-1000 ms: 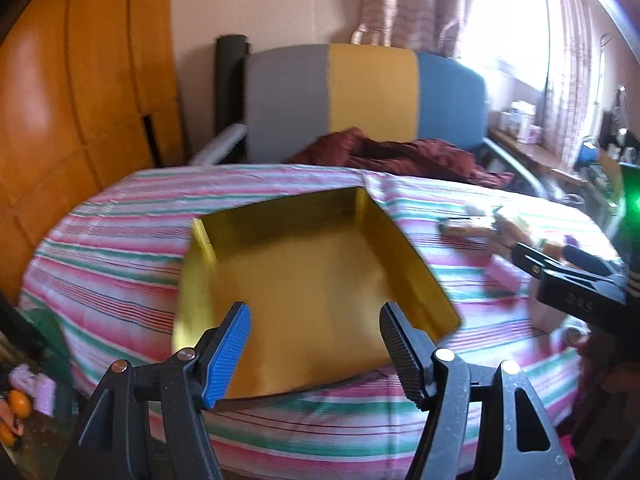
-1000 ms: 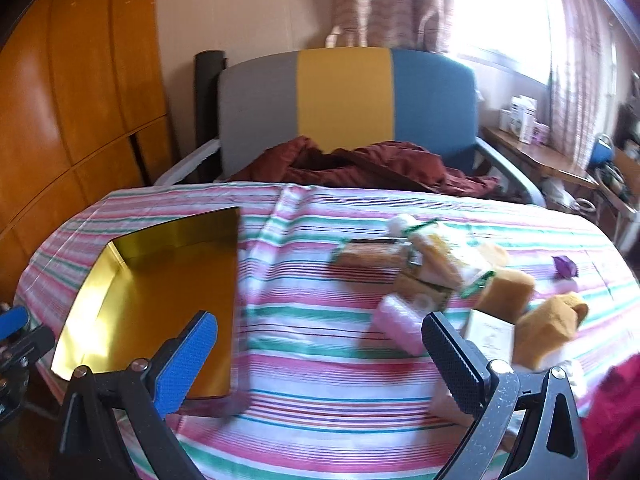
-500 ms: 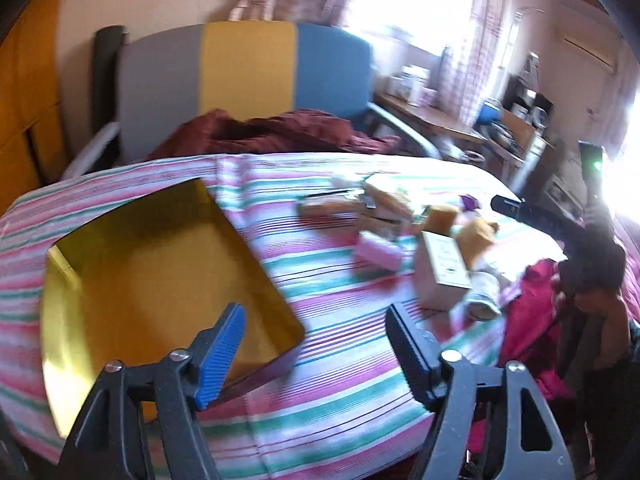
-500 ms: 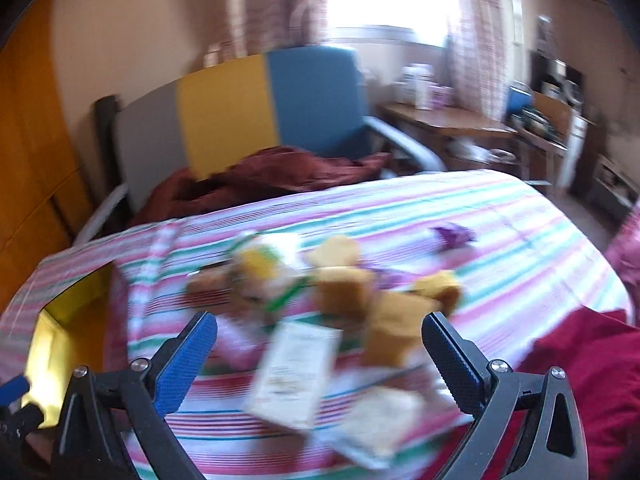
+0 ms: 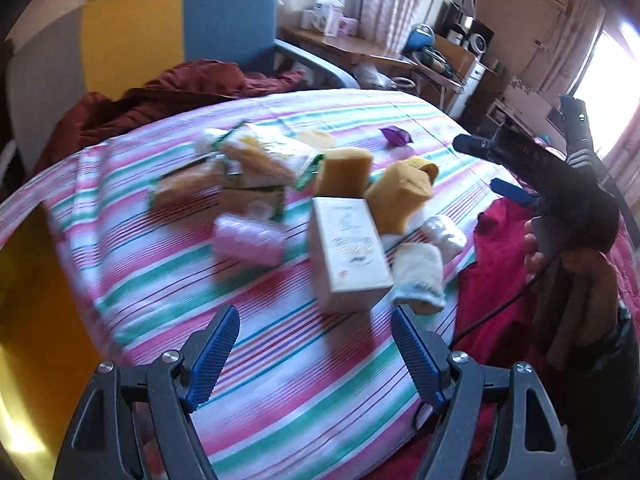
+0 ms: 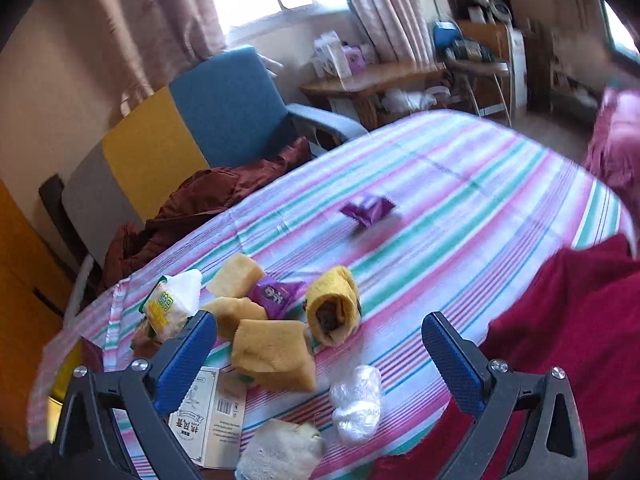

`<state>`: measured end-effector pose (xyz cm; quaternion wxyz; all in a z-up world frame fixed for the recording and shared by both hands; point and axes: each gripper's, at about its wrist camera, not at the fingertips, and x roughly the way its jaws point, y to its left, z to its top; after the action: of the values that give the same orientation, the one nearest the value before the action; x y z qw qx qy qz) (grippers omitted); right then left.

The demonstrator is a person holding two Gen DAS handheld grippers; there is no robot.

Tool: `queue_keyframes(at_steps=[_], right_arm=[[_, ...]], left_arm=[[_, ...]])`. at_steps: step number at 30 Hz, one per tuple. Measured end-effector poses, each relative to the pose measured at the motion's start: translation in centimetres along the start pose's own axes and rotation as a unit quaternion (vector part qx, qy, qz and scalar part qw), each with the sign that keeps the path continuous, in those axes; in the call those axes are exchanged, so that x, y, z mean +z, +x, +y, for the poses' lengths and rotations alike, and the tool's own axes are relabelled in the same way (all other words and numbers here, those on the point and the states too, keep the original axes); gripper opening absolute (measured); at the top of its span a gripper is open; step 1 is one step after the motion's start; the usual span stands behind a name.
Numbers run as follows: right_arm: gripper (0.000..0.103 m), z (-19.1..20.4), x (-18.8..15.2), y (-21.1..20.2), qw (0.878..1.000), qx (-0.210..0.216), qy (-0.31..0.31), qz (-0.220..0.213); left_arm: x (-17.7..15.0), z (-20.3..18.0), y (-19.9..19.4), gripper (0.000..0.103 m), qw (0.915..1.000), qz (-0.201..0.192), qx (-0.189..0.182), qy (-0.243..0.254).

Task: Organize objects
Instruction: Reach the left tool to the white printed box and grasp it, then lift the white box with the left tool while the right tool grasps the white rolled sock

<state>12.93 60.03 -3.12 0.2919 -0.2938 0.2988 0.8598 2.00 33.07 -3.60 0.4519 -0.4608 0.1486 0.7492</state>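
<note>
A pile of objects lies on the striped tablecloth [image 5: 280, 360]: a white carton [image 5: 348, 248], yellow sponges [image 5: 344, 172], a pink packet [image 5: 248, 240], green-edged snack packs [image 5: 260, 156], a purple wrapper [image 5: 394, 135]. My left gripper [image 5: 316, 354] is open and empty, just short of the carton. My right gripper [image 6: 320, 356] is open and empty above a yellow sponge [image 6: 272, 354], a clear plastic wad [image 6: 356, 400] and the carton [image 6: 208, 412]. The right gripper also shows in the left wrist view [image 5: 492, 168]. A gold tray [image 5: 36, 320] lies at the left.
A grey, yellow and blue chair [image 6: 180, 136] with a maroon cloth [image 6: 208, 196] stands behind the table. A red cloth [image 6: 560, 340] lies at the table's right edge. A cluttered wooden side table [image 6: 380, 76] stands by the window.
Both grippers have swung right, from the gold tray toward the pile of objects. The tray has slid to the left edge of both views. Both grippers stay open.
</note>
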Motion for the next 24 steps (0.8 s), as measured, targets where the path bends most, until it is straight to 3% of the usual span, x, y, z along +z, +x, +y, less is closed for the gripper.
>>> queue_keyframes(at_steps=[7, 15, 16, 18, 24], right_arm=[[0.103, -2.1, 0.2, 0.7, 0.997, 0.039, 0.066, 0.022], [0.103, -1.8, 0.3, 0.8, 0.997, 0.038, 0.059, 0.015], [0.103, -1.8, 0.3, 0.9, 0.997, 0.040, 0.059, 0.017], [0.103, -1.8, 0.3, 1.1, 0.997, 0.044, 0.057, 0.025], [0.103, -0.9, 0.1, 1.7, 0.999, 0.024, 0.026, 0.035]], left_arm=[[2.7, -1.9, 4.0, 0.080, 0.9997, 0.016, 0.001, 0.020], [4.5, -3.3, 8.7, 0.078, 0.9974, 0.050, 0.019, 0.049], [4.5, -3.3, 9.5, 0.075, 0.9969, 0.054, 0.025, 0.051], [4.5, -3.0, 10.5, 0.058, 0.9965, 0.065, 0.024, 0.047], [2.6, -1.8, 8.9, 0.051, 0.9989, 0.033, 0.005, 0.032]])
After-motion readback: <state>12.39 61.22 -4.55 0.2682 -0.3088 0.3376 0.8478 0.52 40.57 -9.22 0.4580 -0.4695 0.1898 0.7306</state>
